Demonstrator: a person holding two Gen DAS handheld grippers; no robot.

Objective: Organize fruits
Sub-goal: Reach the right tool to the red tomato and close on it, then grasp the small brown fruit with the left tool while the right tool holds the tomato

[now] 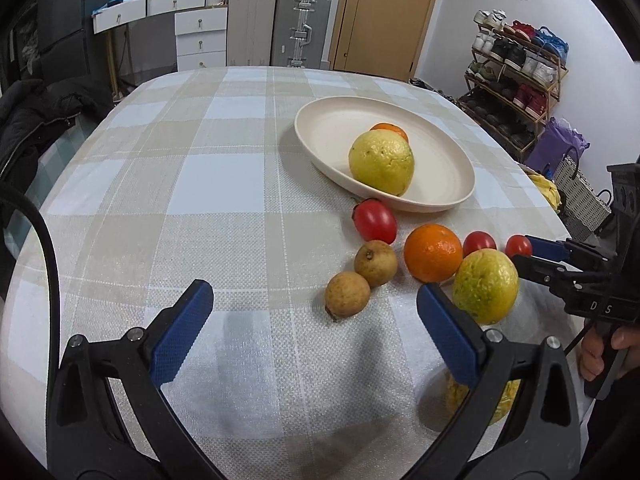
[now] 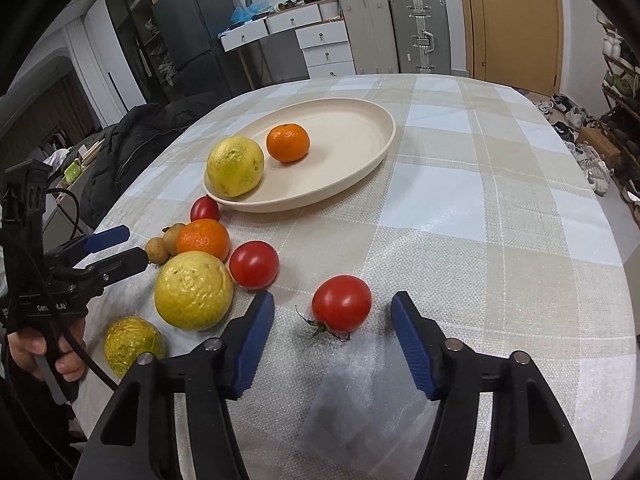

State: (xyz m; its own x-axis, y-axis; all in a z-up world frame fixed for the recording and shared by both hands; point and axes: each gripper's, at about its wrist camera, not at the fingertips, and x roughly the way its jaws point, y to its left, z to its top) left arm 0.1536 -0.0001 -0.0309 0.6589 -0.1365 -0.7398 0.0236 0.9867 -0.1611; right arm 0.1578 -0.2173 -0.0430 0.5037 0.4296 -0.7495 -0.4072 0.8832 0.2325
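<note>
Two sets of blue-padded tongs, left tongs (image 1: pixel 314 300) and right tongs (image 2: pixel 332 314), both spread wide, empty, over beige checked-cloth table (image 1: pixel 180 200), loose fruits (image 1: pixel 434 254) beside cream oval plate (image 2: pixel 352 148), grey suitcases (image 2: pixel 418 32) behind.

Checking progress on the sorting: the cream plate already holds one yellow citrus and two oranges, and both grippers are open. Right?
Not quite. The plate holds the yellow citrus and only one orange, as the right wrist view shows. Both the left gripper and the right gripper are open.
</note>
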